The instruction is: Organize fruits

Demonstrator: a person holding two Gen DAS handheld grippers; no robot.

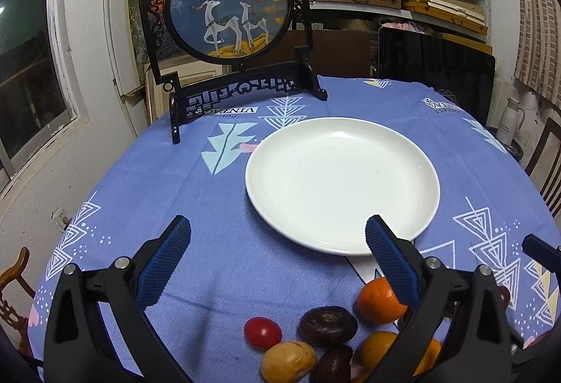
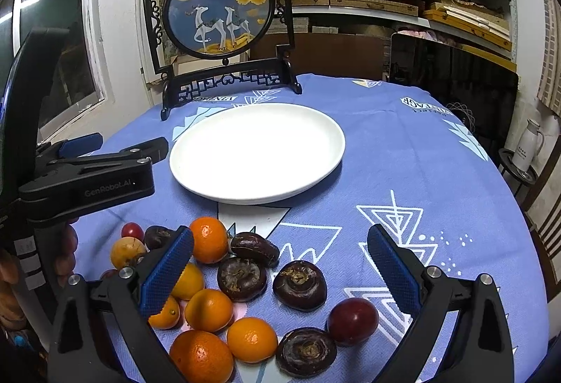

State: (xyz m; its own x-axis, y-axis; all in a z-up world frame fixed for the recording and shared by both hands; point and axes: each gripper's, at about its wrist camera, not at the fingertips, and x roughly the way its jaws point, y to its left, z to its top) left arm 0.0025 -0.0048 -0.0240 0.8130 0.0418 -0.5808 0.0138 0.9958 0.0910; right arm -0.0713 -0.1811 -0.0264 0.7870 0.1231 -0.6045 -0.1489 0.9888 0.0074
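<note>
While the left gripper point(image 1: 278, 262) hangs wide and empty, the bare white plate point(image 1: 342, 185) lies just ahead and the fruits point(image 1: 328, 325) sit below, toward its right finger. Seen from the right wrist, the right gripper point(image 2: 280, 269) is also wide and empty, directly over the fruit pile and nearer to it, the plate point(image 2: 257, 151) beyond on the counter point(image 2: 420, 172).

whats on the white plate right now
Nothing: the plate is bare in both views. In the left wrist view the left gripper finger covers a small part of its near rim. The fruits lie on the cloth.
</note>
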